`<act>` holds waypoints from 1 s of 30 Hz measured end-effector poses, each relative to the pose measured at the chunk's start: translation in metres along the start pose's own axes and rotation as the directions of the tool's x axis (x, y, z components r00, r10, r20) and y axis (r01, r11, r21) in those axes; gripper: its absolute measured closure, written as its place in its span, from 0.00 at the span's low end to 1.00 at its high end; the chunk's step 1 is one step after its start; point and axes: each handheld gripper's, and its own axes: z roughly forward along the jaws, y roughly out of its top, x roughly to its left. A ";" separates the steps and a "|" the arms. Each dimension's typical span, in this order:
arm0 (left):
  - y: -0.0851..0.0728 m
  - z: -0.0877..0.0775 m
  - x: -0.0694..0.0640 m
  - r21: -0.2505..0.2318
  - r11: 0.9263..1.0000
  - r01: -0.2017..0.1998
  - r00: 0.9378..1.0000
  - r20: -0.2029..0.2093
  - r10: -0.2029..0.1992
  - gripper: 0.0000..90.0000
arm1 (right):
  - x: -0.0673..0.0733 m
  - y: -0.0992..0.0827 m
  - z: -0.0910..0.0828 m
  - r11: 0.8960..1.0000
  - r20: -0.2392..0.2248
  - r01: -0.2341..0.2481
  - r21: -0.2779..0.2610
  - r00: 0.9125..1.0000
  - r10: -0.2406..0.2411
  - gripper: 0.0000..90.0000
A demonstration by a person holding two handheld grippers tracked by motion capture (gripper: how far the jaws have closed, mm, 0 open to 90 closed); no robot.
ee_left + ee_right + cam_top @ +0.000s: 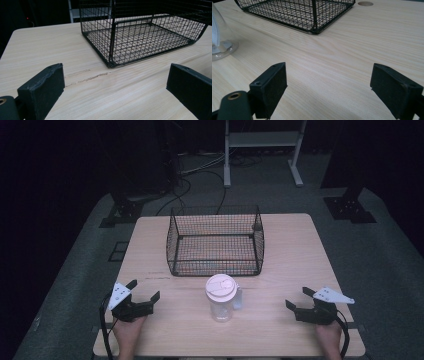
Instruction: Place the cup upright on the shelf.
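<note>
A clear plastic jar [221, 300] with a white lid stands upright near the table's front middle; its base [220, 47] sits at the left edge of the right gripper view. Behind it a black wire basket [215, 241] rests on the wooden table [285, 270], with nothing seen inside. My left gripper [144, 290] lies at the front left, jaws wide open over bare wood. At the front right my right gripper [297, 298] is open too, nothing between its pads [270, 87]. The basket's near corner [111, 63] stands ahead of the left jaws.
Beyond the table a white metal stand [262, 150] and cables [200, 170] lie on the dark floor. A round hole [365, 3] marks the tabletop's far corner in the right gripper view. A faint scratch [87, 78] runs across the wood near the basket.
</note>
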 end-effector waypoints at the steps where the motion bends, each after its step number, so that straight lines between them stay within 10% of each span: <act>1: 0.000 0.000 0.000 0.000 1.000 0.000 1.000 0.000 0.000 0.01 | 0.000 0.000 0.000 1.000 0.000 0.000 0.000 1.000 0.000 0.14; 17: 0.007 -0.001 -0.014 -0.036 0.999 -0.031 0.997 0.070 0.033 0.01 | 0.000 0.000 0.000 1.000 0.004 0.002 0.002 1.000 -0.002 0.14; 30: 0.019 0.007 -0.041 -0.030 0.990 -0.136 0.980 0.141 0.139 0.01 | 0.001 0.000 0.001 1.000 0.004 0.010 0.007 1.000 -0.010 0.14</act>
